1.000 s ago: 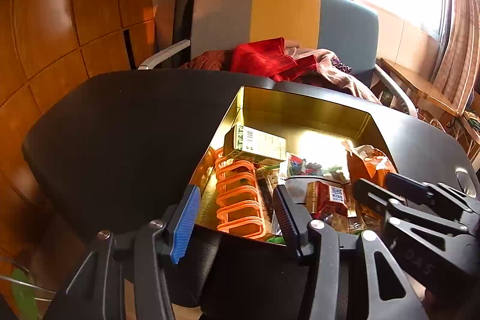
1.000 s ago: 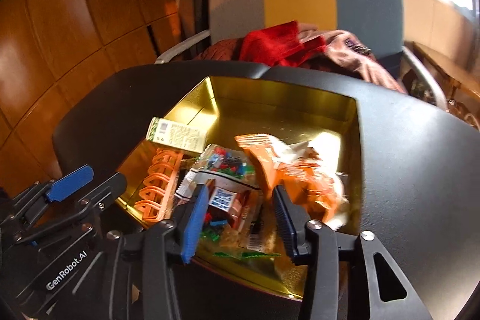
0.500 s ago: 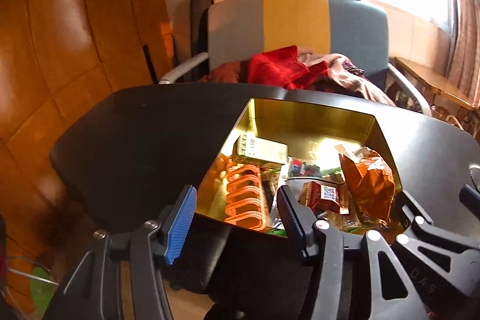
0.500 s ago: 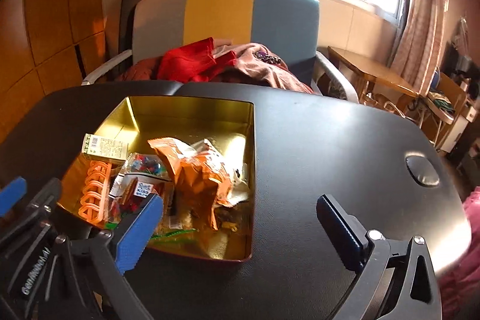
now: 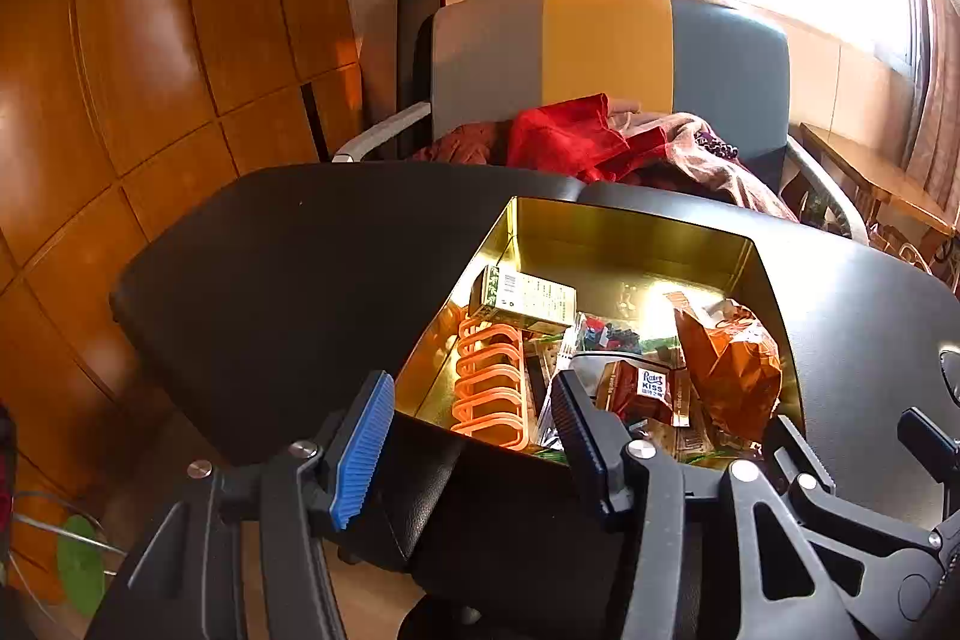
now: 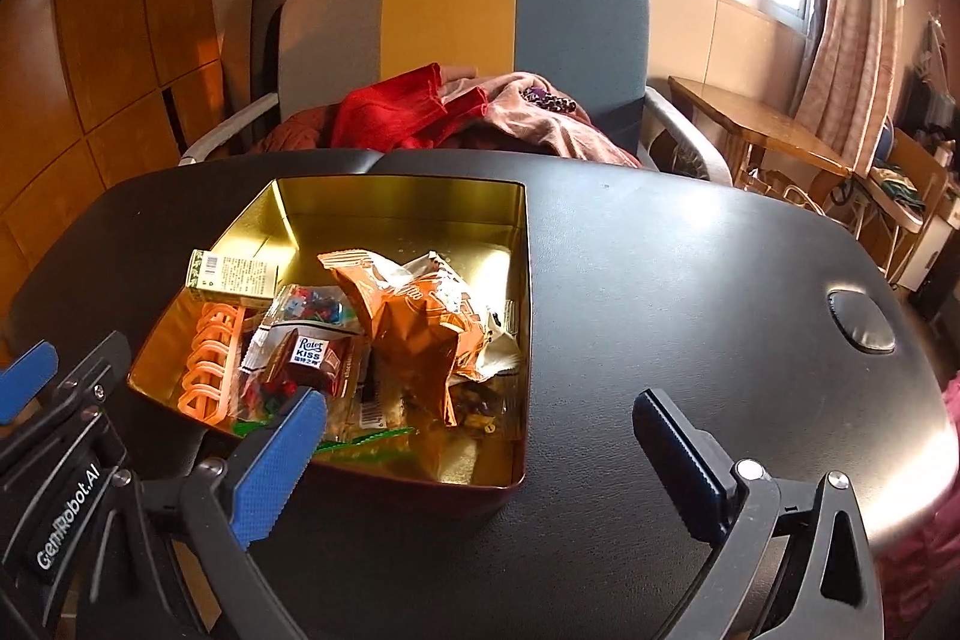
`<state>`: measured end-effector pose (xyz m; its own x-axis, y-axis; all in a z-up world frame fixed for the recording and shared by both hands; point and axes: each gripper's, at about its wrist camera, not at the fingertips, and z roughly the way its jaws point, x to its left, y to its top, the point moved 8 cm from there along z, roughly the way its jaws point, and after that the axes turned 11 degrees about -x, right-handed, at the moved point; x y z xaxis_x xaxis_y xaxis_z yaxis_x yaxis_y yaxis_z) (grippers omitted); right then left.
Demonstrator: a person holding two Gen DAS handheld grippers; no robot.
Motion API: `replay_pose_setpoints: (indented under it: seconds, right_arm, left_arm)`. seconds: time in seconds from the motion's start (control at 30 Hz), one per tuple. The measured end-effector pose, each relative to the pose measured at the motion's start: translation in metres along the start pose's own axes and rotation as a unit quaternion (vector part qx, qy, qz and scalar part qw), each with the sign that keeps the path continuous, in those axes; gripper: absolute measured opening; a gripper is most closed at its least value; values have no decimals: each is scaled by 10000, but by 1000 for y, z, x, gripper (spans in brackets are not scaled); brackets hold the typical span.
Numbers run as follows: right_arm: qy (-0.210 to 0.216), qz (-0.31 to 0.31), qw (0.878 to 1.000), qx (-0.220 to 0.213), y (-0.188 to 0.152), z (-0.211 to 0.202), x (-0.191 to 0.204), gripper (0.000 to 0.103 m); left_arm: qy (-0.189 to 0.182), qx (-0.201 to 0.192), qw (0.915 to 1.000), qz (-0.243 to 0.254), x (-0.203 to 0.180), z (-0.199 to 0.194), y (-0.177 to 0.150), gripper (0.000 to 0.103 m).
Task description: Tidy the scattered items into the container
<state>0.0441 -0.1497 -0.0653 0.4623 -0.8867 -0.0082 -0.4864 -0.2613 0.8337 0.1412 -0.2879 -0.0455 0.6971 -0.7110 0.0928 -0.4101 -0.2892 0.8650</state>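
Observation:
A gold tin container (image 5: 624, 238) (image 6: 396, 202) sits on the black table (image 6: 690, 280). Inside lie an orange snack bag (image 6: 420, 334) (image 5: 729, 370), a green-and-white box (image 6: 231, 274) (image 5: 522, 295), an orange plastic clip rack (image 6: 207, 370) (image 5: 489, 388), a brown chocolate pack (image 6: 312, 358) (image 5: 645, 391) and small candy bags. My left gripper (image 5: 474, 436) is open and empty at the tin's near edge. My right gripper (image 6: 486, 460) is wide open and empty, low over the table in front of the tin.
An armchair (image 6: 462, 34) with a grey, yellow and blue back stands behind the table, heaped with red and pink clothes (image 6: 456, 112). A round black button (image 6: 861, 322) sits in the table's right part. A wooden side table (image 6: 756, 130) stands at the right.
Both grippers have drawn back from the tin. My right gripper has opened wide and swung right; the orange bag lies loose in the tin.

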Motion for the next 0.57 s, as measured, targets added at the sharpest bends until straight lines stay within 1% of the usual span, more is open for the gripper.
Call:
replay_pose_setpoints:
  seconds: [0.17,0.33,0.47,0.57]
  right_arm:
    - [20,-11,10000,11,-2,0,1,103]
    - [9,11,10000,8,-1,0,1,103]
    - [-56,-33,9999,-82,2,-2,0,103]
    - [-82,-41,9999,-107,3,-3,-1,103]
  left_arm:
    - [-5,-12,9998,198,-3,1,-1,55]
    - [-99,-67,9998,178,-6,0,-1,52]
    - [-93,-114,9997,175,-7,-2,0,52]
    - [-112,-4,9998,153,-8,1,-3,52]
